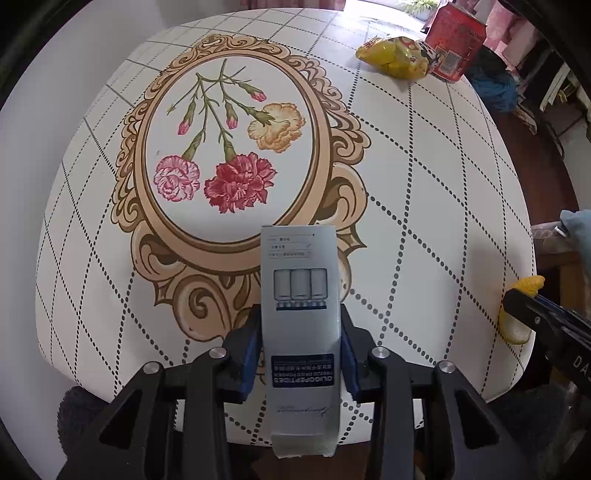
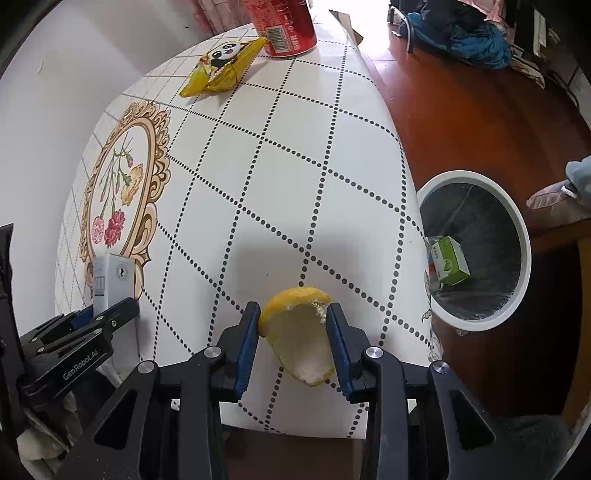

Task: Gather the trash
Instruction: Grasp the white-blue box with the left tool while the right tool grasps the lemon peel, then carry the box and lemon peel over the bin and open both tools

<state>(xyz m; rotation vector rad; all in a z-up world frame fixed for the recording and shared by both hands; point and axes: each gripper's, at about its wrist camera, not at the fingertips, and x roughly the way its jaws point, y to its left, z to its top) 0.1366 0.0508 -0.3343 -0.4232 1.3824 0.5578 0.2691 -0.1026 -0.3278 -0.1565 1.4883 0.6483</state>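
Left wrist view: your left gripper (image 1: 300, 354) pinches grey carton (image 1: 298, 295), lifted for bin (image 2: 517, 236). Right gripper (image 2: 291, 343) clamps lemon peel (image 2: 295, 332), same purpose.

Open tabletop (image 1: 424, 177) lies ahead of me; only a red can (image 2: 286, 26) and yellow snack packet (image 2: 221, 68) block its far corner.

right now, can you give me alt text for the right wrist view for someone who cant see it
The right gripper holds a yellow citrus peel between its fingers above a white table with a dotted grid. To the right, on the floor, an open white-rimmed trash bin holds a green carton; a red can and yellow snack packet sit at the far end.
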